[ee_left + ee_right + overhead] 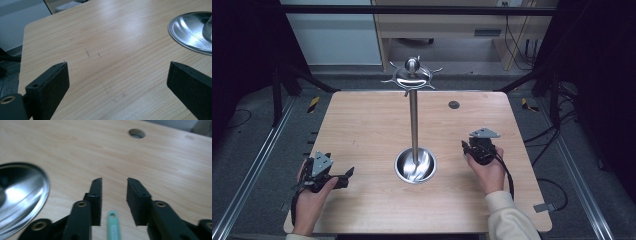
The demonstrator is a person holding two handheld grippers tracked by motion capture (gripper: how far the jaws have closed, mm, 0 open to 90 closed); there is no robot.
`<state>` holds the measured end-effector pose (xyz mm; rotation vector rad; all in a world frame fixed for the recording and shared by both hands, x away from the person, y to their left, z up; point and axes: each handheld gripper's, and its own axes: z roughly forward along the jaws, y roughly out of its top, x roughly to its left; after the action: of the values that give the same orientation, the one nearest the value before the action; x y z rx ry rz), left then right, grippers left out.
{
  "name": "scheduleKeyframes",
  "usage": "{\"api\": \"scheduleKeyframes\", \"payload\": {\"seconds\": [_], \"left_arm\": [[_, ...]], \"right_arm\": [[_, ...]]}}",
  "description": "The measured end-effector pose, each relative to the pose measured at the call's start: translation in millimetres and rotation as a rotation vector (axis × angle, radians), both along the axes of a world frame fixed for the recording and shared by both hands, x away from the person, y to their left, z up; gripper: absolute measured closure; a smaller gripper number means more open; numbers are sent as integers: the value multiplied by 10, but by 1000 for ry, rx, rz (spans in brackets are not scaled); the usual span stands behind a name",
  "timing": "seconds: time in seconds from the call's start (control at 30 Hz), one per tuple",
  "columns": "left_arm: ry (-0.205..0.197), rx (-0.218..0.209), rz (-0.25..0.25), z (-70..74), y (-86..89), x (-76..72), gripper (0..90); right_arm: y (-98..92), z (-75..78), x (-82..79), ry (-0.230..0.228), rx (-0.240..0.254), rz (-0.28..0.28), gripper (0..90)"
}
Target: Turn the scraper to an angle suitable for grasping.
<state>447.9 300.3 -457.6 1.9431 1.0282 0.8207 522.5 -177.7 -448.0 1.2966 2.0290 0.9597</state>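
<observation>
The metal stand (414, 115) rises from its round dished base (415, 165) near the middle of the table (362, 125), with a hooked crown (412, 75) at the top of its pole. The left tool (343, 179) sits at about eight o'clock from the base, jaws spread wide with bare wood between them, and in the left gripper view the base rim (185, 37) lies off at two o'clock. The right tool (465, 146) sits at about three o'clock from the base, jaws drawn to a narrow gap and gripping nothing. In the right gripper view a small green tag (113, 225) lies flat on the wood between and just behind the jaw tips, with the base (22, 192) off at nine o'clock.

The tag lies thin and flat, so the jaws could slide over it or push it along the wood instead of catching it. A swing of either hand toward the centre could strike the pole, and the tall, top-heavy stand might rock or tip. The trailing cable (508, 175) could also drag across the table edge and tug the right hand off line
</observation>
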Motion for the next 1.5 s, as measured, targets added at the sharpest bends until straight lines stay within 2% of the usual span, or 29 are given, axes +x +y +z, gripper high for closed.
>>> {"api": "scheduleKeyframes", "payload": {"seconds": [0.07, 0.1, 0.13, 0.17, 0.2, 0.27, 0.43, 0.7, 0.9, 1.1, 1.23, 1.5], "left_arm": [[-2, 1, 0, 3, 0, -6, 41], [2, 1, -1, 0, 3, -5, 41], [3, 2, 1, -3, 4, -3, 41], [5, 2, 1, -4, 6, -2, 42], [6, 1, 2, -5, 7, 0, 42], [5, 1, 1, -3, 7, -2, 43], [6, 2, -1, -5, 0, -1, 43], [11, 2, -5, -11, -11, 3, 43], [10, 3, -5, -11, -17, 2, 43], [12, 1, -9, -12, -26, -4, 44], [11, 5, -11, -13, -36, -7, 44], [17, 8, -15, -17, -52, -4, 43]], "right_arm": [[61, -47, 0, 32, -20, 47, 852], [105, -95, 7, 64, -45, 71, 900], [105, -95, 7, 64, -45, 71, 900], [127, -149, 29, 108, -65, 87, 900], [127, -149, 29, 108, -65, 87, 900], [128, -210, 61, 146, -85, 96, 900], [61, -241, 85, 170, -69, 81, 900], [-7, -315, 121, 243, -51, 58, 900], [-35, -352, 133, 276, -66, 42, 900], [-78, -344, 139, 275, -90, -1, 900], [-168, -340, 150, 278, -76, -37, 900], [-217, -340, 152, 278, -67, -53, 900]]}}
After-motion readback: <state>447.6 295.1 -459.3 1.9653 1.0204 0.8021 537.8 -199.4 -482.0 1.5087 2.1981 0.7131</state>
